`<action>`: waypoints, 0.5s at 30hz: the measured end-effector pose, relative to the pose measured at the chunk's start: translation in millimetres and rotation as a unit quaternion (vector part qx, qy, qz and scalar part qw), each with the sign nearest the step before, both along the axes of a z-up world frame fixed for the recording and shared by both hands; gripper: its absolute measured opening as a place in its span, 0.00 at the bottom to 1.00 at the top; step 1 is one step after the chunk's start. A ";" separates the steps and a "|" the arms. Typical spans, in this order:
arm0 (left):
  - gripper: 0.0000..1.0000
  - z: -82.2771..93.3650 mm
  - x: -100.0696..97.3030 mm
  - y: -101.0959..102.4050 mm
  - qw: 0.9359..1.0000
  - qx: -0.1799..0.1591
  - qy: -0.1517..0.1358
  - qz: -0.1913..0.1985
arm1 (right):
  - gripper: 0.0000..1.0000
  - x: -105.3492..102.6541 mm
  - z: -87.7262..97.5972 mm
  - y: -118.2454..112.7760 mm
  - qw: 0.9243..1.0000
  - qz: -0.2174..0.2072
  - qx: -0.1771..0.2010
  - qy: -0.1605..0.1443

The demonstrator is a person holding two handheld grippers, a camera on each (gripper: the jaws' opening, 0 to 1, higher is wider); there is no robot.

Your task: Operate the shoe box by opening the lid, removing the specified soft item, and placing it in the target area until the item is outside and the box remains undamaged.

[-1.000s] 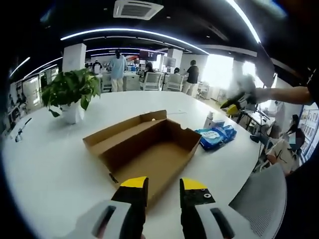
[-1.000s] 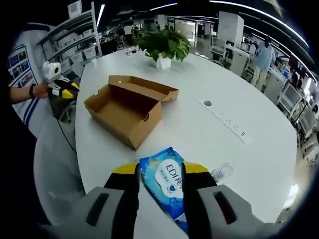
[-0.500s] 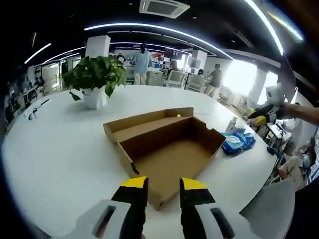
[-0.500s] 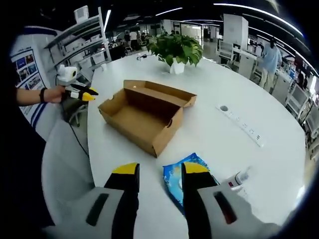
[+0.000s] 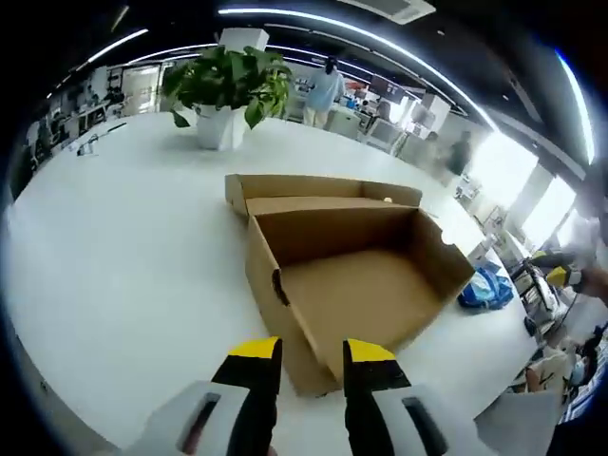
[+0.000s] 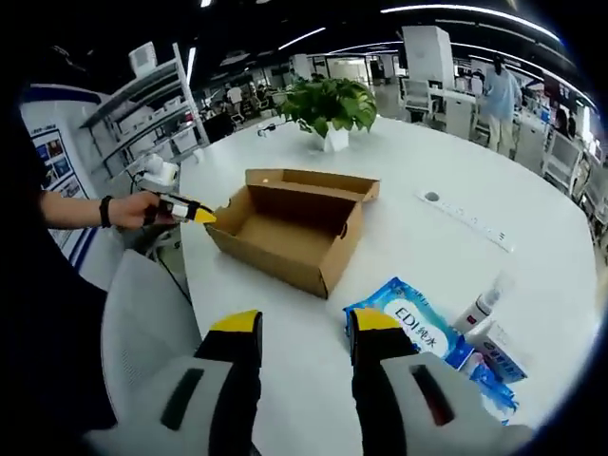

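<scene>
The brown cardboard shoe box (image 5: 351, 275) stands open and empty on the white table (image 5: 123, 266), its lid (image 5: 323, 187) folded back flat behind it. My left gripper (image 5: 312, 353) is open, just short of the box's near corner. In the right gripper view the box (image 6: 290, 228) sits mid-table, and the left gripper (image 6: 187, 210), held by a hand, points at its left end. The blue wipes pack (image 6: 413, 323) lies on the table to the right of my open right gripper (image 6: 304, 323), apart from its fingers. From the left gripper view the pack (image 5: 486, 285) shows past the box's far end.
A potted plant (image 6: 328, 104) stands on the far side of the table. A spray bottle (image 6: 480, 306) and a small carton (image 6: 503, 347) lie beside the pack. A grey chair (image 6: 142, 313) is at the table edge. People stand at desks in the background.
My right gripper has let go of the blue pack and drawn back; the pack now lies on the table. My left gripper has come closer to the box's near corner.
</scene>
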State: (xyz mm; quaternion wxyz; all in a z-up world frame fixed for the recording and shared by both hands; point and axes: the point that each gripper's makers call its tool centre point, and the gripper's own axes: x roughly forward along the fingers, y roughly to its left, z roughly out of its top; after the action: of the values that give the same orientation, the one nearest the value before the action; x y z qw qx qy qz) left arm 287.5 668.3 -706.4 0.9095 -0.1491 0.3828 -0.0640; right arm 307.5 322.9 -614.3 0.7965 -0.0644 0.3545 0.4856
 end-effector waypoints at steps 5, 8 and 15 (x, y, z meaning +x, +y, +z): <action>0.26 -7.7 7.8 -3.3 1.000 0.009 0.013 -0.006 | 0.38 -15.2 -12.5 -11.7 1.000 -0.023 0.014 0.016; 0.26 -11.1 8.8 -1.3 1.000 0.010 0.019 -0.009 | 0.39 -22.8 -14.5 -17.9 0.998 -0.043 0.028 0.023; 0.26 -15.4 9.4 -1.8 0.999 0.016 0.028 -0.019 | 0.39 -35.9 -19.9 -31.6 0.995 -0.084 0.043 0.033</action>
State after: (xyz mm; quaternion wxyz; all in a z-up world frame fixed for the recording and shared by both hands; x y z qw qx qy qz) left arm 296.8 666.5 -721.8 0.8991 -0.1293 0.4122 -0.0706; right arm 271.6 291.3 -634.1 0.8246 0.0164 0.3632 0.4334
